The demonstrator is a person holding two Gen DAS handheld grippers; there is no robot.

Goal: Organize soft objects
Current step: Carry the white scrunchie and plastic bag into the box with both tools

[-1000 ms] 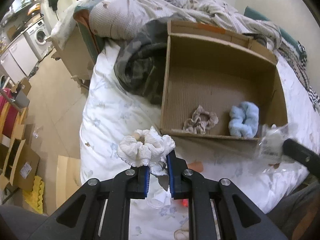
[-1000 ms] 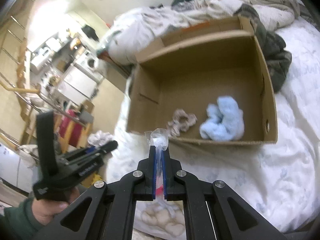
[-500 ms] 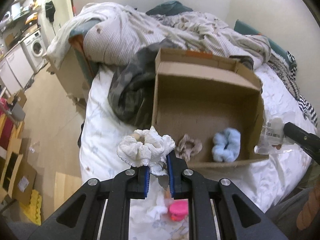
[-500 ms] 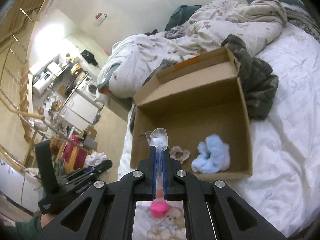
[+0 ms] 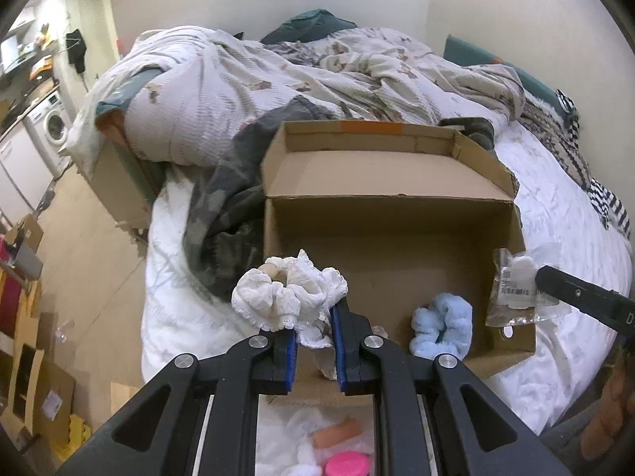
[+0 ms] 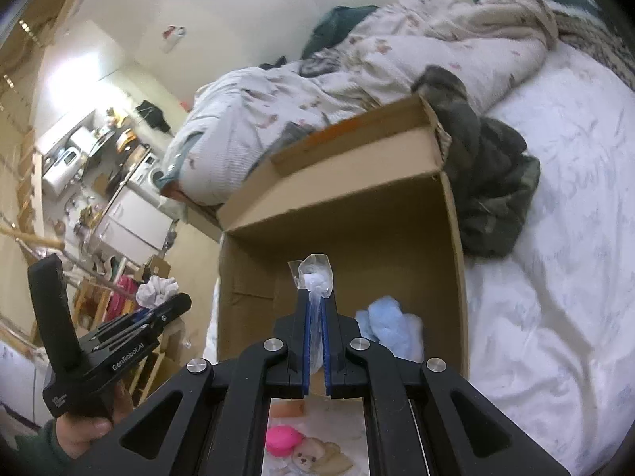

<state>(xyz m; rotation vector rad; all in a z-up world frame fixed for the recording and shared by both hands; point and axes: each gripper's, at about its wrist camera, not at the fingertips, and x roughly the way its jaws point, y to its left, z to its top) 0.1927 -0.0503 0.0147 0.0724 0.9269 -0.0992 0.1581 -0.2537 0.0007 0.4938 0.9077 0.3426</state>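
Left gripper [image 5: 314, 331] clamped on white frilly scrunchie [image 5: 287, 295], frame centre, in front of the cardboard box [image 5: 389, 182]; its bulk hides the box floor's left part. Right gripper [image 6: 315, 319] pinched tight on a clear plastic packet [image 6: 315, 273]; contents look white, probably another soft item. Only the left view shows the packet's label. Blue scrunchie [image 5: 442, 329] lies in the box, lower right. Pink item [image 5: 348, 464] cut off at bottom edge. Rumpled duvet [image 5: 278, 79] behind the box.
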